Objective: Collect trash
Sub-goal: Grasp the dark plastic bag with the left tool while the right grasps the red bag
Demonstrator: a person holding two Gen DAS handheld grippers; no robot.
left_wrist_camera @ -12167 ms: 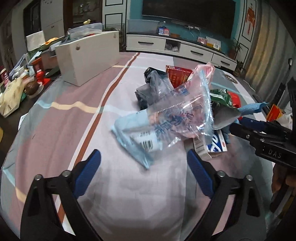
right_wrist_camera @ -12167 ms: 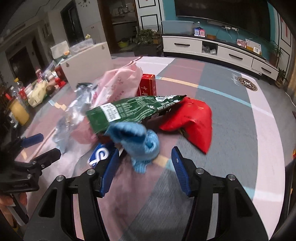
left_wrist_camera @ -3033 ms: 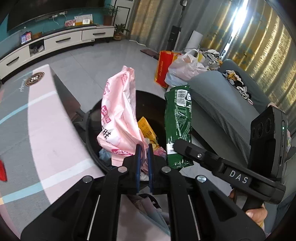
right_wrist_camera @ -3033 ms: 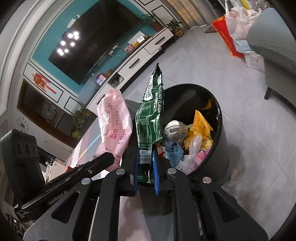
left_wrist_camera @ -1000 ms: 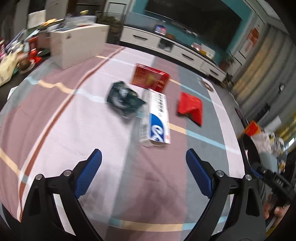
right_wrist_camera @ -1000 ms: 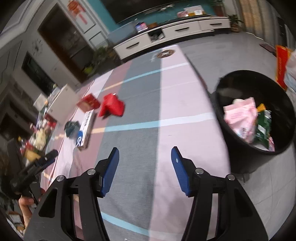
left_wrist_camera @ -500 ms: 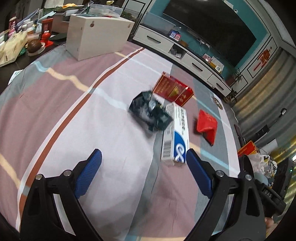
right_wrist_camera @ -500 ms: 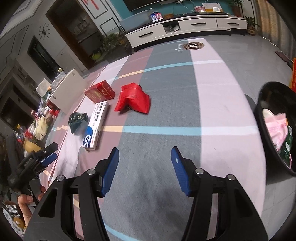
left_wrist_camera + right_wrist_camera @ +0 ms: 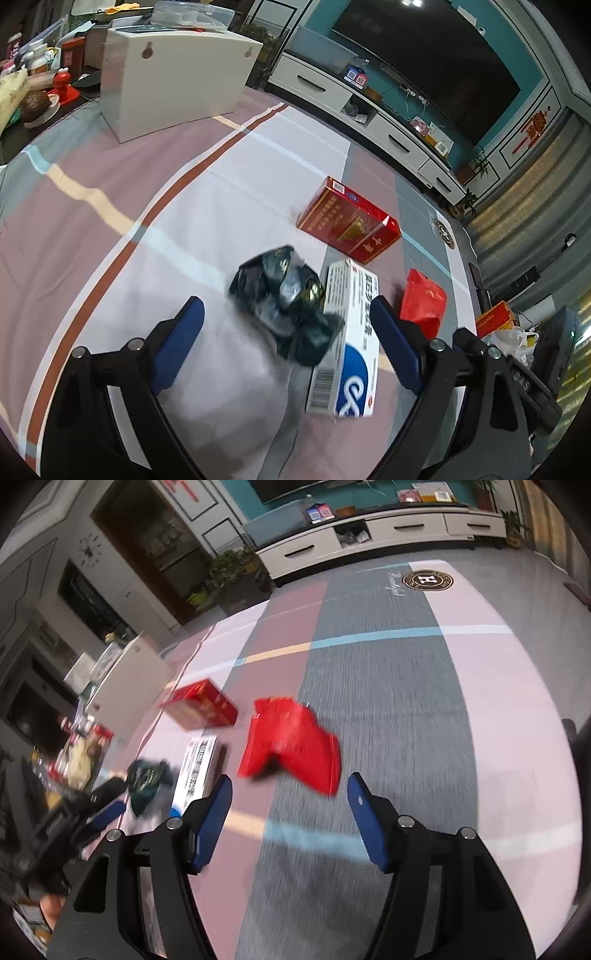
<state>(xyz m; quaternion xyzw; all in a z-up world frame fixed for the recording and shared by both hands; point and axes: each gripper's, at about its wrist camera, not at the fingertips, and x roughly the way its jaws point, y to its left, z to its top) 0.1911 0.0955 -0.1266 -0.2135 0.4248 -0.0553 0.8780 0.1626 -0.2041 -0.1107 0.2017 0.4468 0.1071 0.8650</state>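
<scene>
Now we hold both tools spread wide, gripping nothing: our left gripper [image 9: 286,341] frames the dark crumpled bag [image 9: 286,299], which touches the white box [image 9: 349,356]; our right gripper [image 9: 288,812] faces the red bag [image 9: 291,744]. Farther off lies the red carton [image 9: 349,219].

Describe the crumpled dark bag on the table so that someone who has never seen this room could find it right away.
Start at the striped tablecloth and the cluster of litter near its middle. The crumpled dark bag lies against the left side of the long white and blue carton, on the near side of the red box. It is the only dark, shiny, shapeless piece; its neighbours are boxes or bright red.
</scene>
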